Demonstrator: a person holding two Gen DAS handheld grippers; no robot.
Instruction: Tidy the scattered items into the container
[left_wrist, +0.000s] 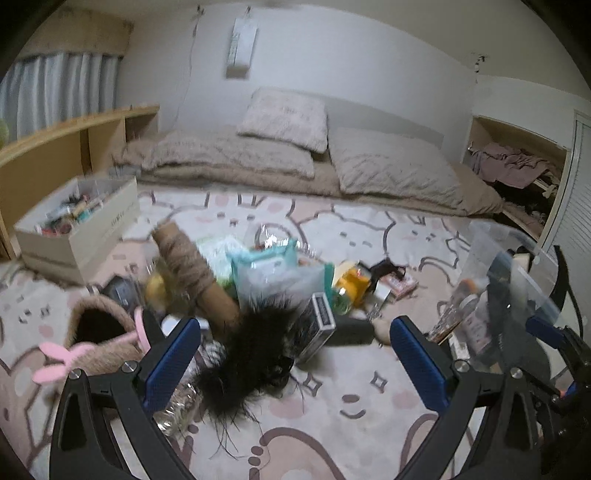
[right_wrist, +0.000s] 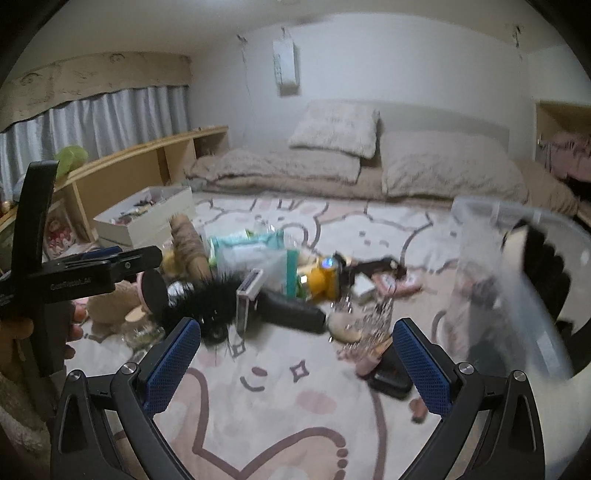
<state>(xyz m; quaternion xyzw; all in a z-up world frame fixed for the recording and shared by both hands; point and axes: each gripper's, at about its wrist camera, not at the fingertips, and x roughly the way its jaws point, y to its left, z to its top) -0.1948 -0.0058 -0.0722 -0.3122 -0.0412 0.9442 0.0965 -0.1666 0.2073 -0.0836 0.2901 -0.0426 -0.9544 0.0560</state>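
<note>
A pile of scattered items lies on the patterned rug: a black feathery piece, a dark card box, a teal wipes pack, a yellow bottle and a brown twine spool. A clear plastic container stands at the right with some items inside. My left gripper is open and empty just before the feathery piece. My right gripper is open and empty above bare rug. The left gripper also shows in the right wrist view.
A white box full of small things stands at the back left by a wooden shelf. A furry bag with pink ears sits left of the pile. Bedding and pillows line the far wall.
</note>
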